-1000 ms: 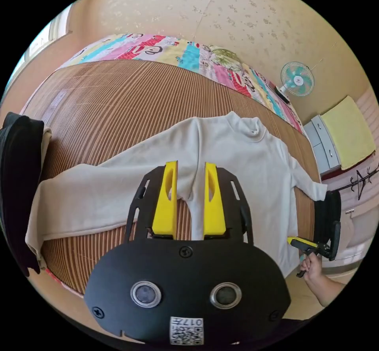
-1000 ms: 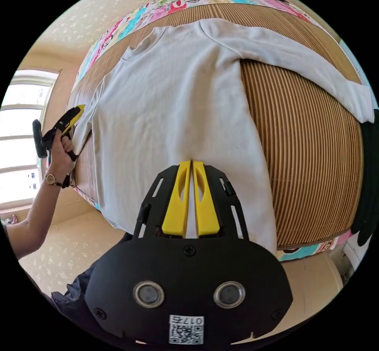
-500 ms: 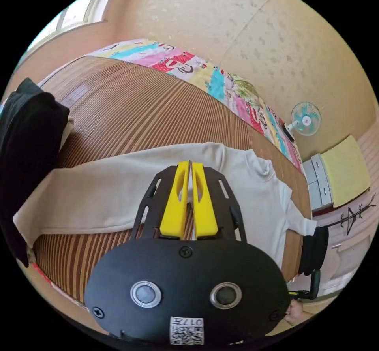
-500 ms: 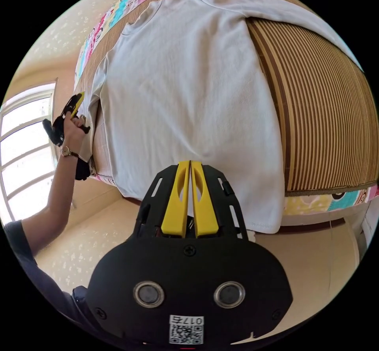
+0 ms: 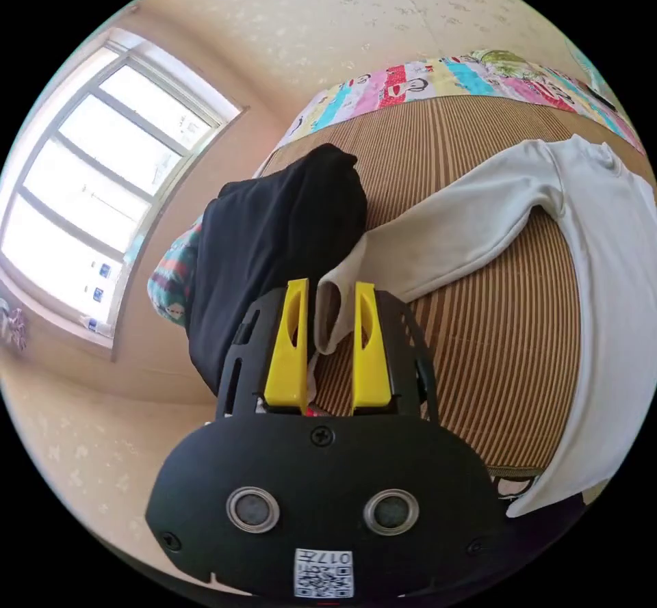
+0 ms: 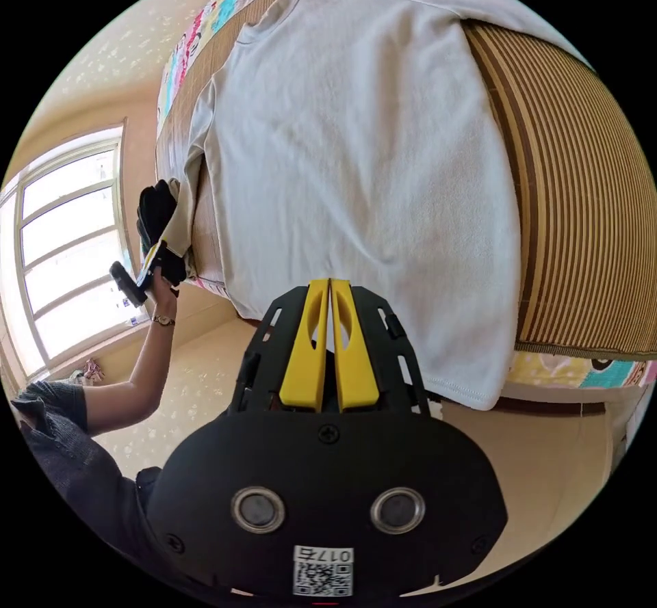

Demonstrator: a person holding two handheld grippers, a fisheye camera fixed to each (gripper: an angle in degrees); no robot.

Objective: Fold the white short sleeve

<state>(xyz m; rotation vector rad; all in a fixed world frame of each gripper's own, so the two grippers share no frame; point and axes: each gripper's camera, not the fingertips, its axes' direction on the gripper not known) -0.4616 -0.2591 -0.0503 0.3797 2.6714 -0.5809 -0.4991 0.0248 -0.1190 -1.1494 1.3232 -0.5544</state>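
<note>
Shirt (image 6: 363, 156) lies flat on the bed's slatted mat (image 5: 472, 362), hem hanging off the near edge at lower right of the right gripper view. One long sleeve (image 5: 445, 232) runs from upper right down to centre in the left gripper view, cuff draped at the bed edge beside a black garment (image 5: 274, 239).

Changed: half a second ago your left gripper (image 5: 327, 334) was closed at the armpit; now its jaws stand apart on either side of the cuff, not yet pressing. Reads as lining up to pinch the cuff for the sleeve fold.

Right gripper (image 6: 328, 334): jaws together; whether they pinch the hem, can't tell.

Writing: coded stickers on both grippers, not read. No brands legible.
</note>
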